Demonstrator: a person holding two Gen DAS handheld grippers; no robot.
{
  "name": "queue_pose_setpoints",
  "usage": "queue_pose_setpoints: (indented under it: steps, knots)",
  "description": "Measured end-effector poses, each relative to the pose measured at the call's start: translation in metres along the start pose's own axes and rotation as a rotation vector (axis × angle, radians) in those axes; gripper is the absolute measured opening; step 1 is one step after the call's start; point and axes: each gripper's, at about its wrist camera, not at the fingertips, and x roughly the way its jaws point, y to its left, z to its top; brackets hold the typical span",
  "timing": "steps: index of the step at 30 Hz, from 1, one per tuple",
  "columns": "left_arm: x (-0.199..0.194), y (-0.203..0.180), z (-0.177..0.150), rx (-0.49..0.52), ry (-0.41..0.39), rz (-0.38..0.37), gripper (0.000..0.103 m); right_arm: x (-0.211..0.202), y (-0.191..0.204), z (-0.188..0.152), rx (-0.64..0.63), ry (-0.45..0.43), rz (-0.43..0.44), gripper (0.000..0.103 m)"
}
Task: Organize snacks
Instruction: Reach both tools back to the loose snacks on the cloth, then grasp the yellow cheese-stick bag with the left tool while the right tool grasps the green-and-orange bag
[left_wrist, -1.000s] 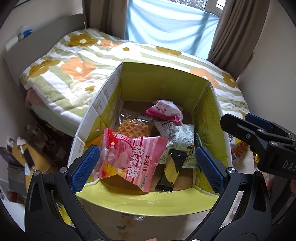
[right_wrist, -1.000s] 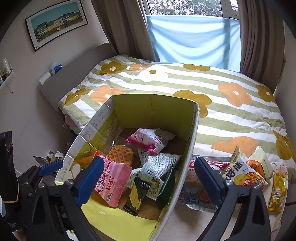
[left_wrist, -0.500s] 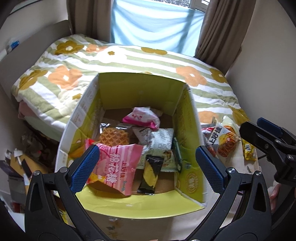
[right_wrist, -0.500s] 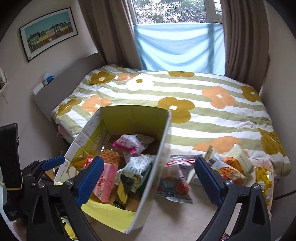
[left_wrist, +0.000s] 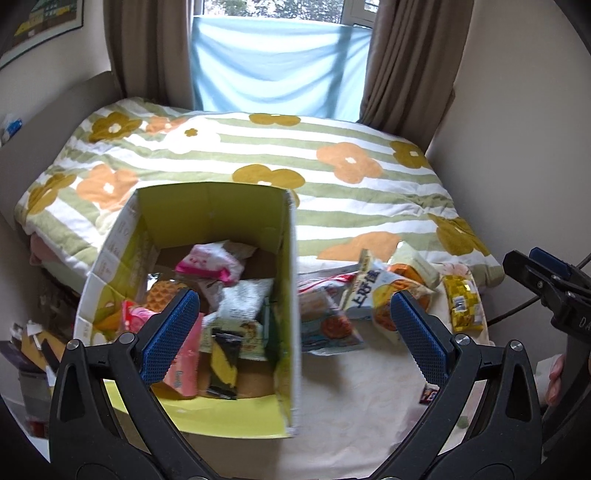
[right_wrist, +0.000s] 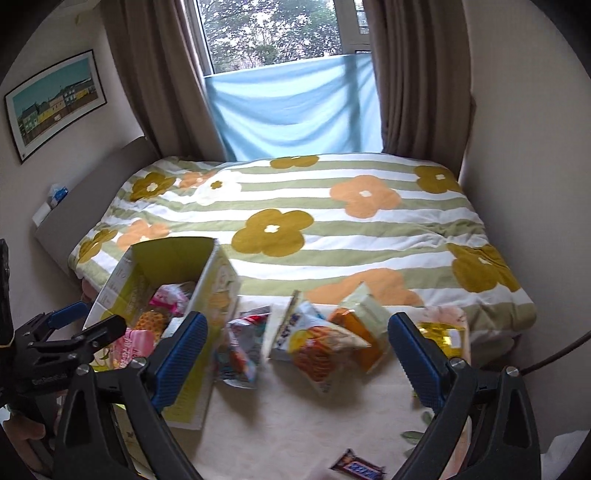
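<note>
A yellow cardboard box (left_wrist: 288, 295) (right_wrist: 218, 291) stands open on a cream table, holding several snack packets, among them a pink marshmallow bag (left_wrist: 184, 369) and a waffle (left_wrist: 162, 295). Loose snacks lie to its right: a blue-labelled bag (left_wrist: 325, 325) (right_wrist: 240, 354), a yellow-orange chip bag (left_wrist: 380, 295) (right_wrist: 321, 350), an orange pack (right_wrist: 354, 325), a gold pack (left_wrist: 461, 302) (right_wrist: 443, 332) and a chocolate bar (right_wrist: 354, 467). My left gripper (left_wrist: 291, 343) is open and empty above the box's right wall. My right gripper (right_wrist: 295, 358) is open and empty above the loose snacks.
A bed with a green-striped flowered quilt (right_wrist: 295, 229) lies just behind the table. Curtains and a blue cloth (right_wrist: 295, 110) hang at the window. Clutter (left_wrist: 33, 339) sits on the floor left of the box. A cable (right_wrist: 554, 354) runs at the right.
Both grippers have pulled back and swung right; the box now sits further left in both views and the loose snacks have come into view. Both stay open and empty.
</note>
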Motion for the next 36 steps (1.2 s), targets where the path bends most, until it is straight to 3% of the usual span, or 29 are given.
queue_pose_setpoints:
  steps: [9, 15, 21, 36]
  knots:
    - [0.029, -0.078, -0.005, -0.042, 0.052, -0.015, 0.103, 0.004, -0.064, 0.012, -0.107, 0.023, -0.045, 0.097]
    - [0.067, -0.110, -0.018, -0.133, 0.124, 0.001, 0.103, 0.031, -0.099, 0.009, -0.136, 0.050, 0.000, 0.097]
    - [0.114, -0.116, -0.032, -0.273, 0.205, 0.007, 0.103, 0.060, -0.120, 0.006, -0.121, 0.081, 0.064, 0.097]
    - [0.225, -0.102, -0.040, -0.585, 0.345, -0.030, 0.103, 0.159, -0.130, 0.000, -0.241, 0.198, 0.173, 0.097]
